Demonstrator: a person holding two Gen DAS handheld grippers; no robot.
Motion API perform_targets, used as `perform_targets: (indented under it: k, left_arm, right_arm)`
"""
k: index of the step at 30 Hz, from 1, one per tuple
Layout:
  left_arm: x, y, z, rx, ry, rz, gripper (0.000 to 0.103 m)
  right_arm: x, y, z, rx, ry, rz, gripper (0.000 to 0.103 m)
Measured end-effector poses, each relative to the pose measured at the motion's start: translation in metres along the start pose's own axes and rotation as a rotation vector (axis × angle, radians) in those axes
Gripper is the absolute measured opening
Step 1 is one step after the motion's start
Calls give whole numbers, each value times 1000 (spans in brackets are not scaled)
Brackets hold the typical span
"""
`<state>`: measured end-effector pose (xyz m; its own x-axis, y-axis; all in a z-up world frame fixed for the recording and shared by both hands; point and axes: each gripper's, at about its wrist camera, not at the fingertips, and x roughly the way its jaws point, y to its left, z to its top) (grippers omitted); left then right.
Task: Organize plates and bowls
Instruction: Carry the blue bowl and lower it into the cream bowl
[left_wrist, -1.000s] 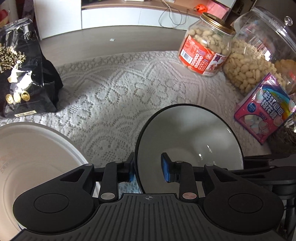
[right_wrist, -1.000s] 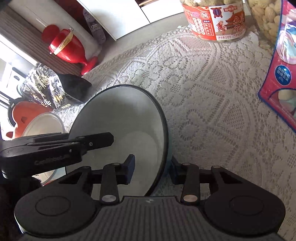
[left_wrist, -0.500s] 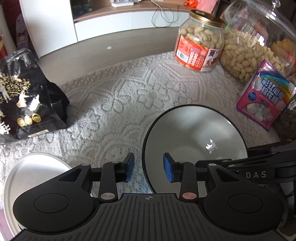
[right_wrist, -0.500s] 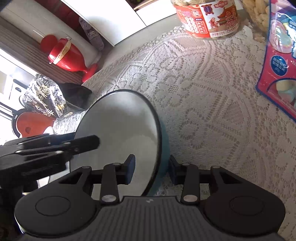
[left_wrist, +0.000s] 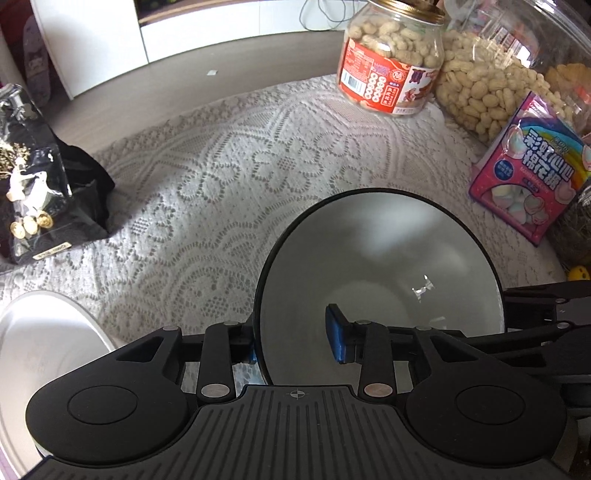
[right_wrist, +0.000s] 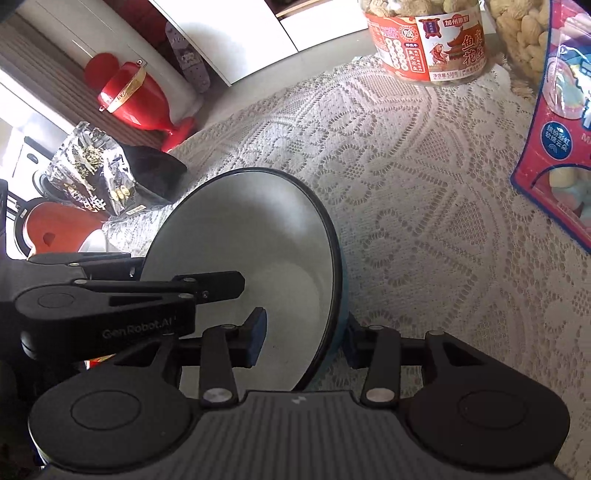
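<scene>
Left tongs (left_wrist: 293, 341): matte black plastic body, ribbed grey-black deck with a small crosshair mark at its far edge.
Left fingers (left_wrist: 335, 338): black links with blue pads, silver round rivets at the pivots.
Right tongs (right_wrist: 301, 341): same black build, two round embossed discs left and right, ribbed deck.
Marking: white "GenRobot.AI" lettering on the left tongs' side, seen from the right wrist view.

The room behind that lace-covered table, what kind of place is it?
Probably a home living or dining room: a lace tablecloth, a peanut jar and sweets bag, white cabinets behind.
</scene>
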<state>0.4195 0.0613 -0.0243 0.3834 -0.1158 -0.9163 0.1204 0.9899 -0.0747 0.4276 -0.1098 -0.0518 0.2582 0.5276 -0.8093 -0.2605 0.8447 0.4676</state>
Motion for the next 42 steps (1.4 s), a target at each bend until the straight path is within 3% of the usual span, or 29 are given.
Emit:
perform_targets:
  k: [7,11,15,19,24,35,42]
  left_arm:
    - [-64,-36,-3,39,-51,1,38]
    - [-94,-76,-18,118,-35,-54,38]
    - [-97,-117,-42,178,29,-127,38]
    - [-77,-142,-66,231,100,-145,36]
    - [-51,-147,-83,225,180,-117,29]
    - [-61,-133,-79,180,120,-108,22]
    - [-74,-120,-80,137,49,-125,20]
  right_arm:
    - [-72,4,-4,-16,-58,54,43]
    - [-129,1,-25,-74,-111,-5,44]
    - [-160,-14,-56,-100,-105,-90,44]
    - [-158,-36,-85,-90,-36,-126,44]
    - [-138,-56,-105,-54,37,-82,44]
    - [-133,-53,-100,-95,1,-86,44]
    - [-155,-39,-99,-200,-114,-201,43]
